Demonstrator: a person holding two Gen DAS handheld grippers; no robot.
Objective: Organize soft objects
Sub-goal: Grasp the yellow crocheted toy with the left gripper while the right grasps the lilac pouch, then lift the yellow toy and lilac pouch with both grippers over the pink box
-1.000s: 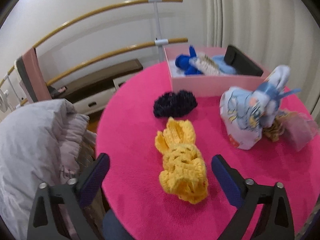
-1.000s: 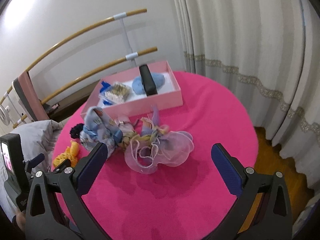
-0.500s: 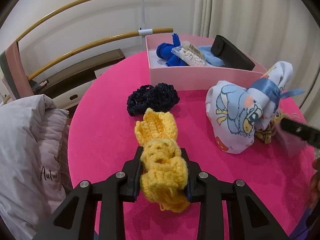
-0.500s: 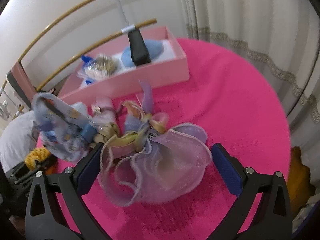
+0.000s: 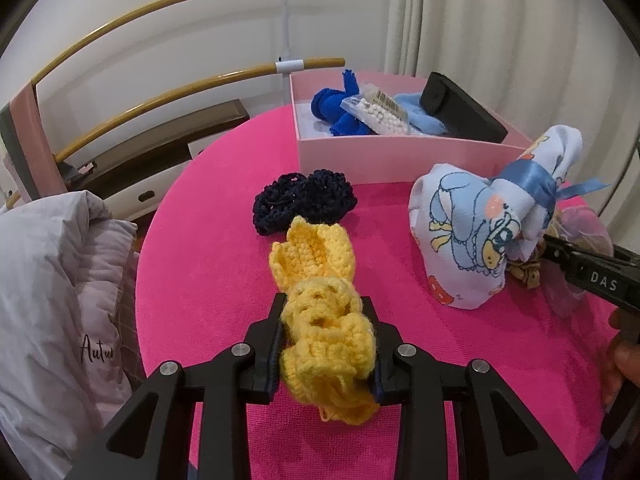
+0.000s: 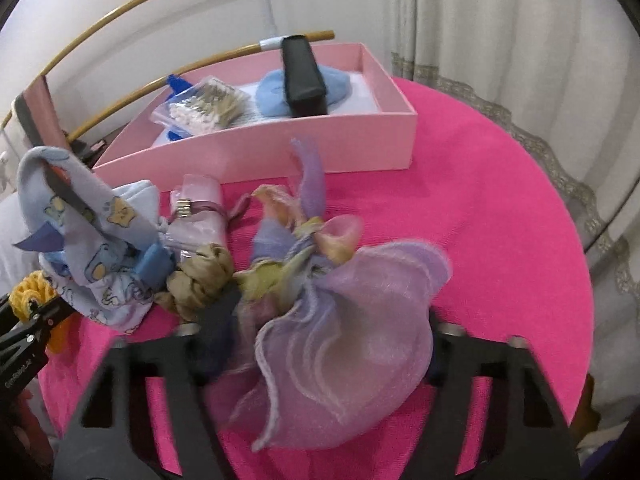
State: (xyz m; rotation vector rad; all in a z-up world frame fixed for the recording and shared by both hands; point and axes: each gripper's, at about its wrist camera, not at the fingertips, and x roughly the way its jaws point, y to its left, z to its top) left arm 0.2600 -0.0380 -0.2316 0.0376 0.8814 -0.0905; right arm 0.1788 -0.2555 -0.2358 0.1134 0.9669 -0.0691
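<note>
The task looks partly done. The shallow pink cardboard box (image 5: 400, 162) at the far side of the round table with the bright pink cloth (image 5: 208, 280) already holds a royal-blue knitted piece (image 5: 336, 112), a clear packet of white beads (image 5: 378, 110), a pale blue soft pad (image 6: 276, 94) and a black oblong case (image 6: 302, 78). Several soft things are not yet in it. The left gripper (image 5: 326, 344) is clamped on the near end of a yellow crocheted piece (image 5: 316, 280), whose far end lies on the cloth, touching a dark navy crocheted piece (image 5: 304, 200) that sits just in front of the box wall. To the right stands a pale blue printed cloth bundle tied with a blue satin ribbon (image 5: 472, 236), and beside it a tan fabric scrunchie (image 6: 200, 276). The right gripper (image 6: 316, 340) has its fingers either side of a lilac organza pouch with pastel ribbons (image 6: 348, 320); the motion blur and the fabric hide the pads, so I cannot tell whether it has closed on the pouch. A small pink clear packet with a metal clip (image 6: 198, 208) lies near the box. I judge that five or six items remain to be moved, with the yellow piece and probably the pouch next in line for the box.
</note>
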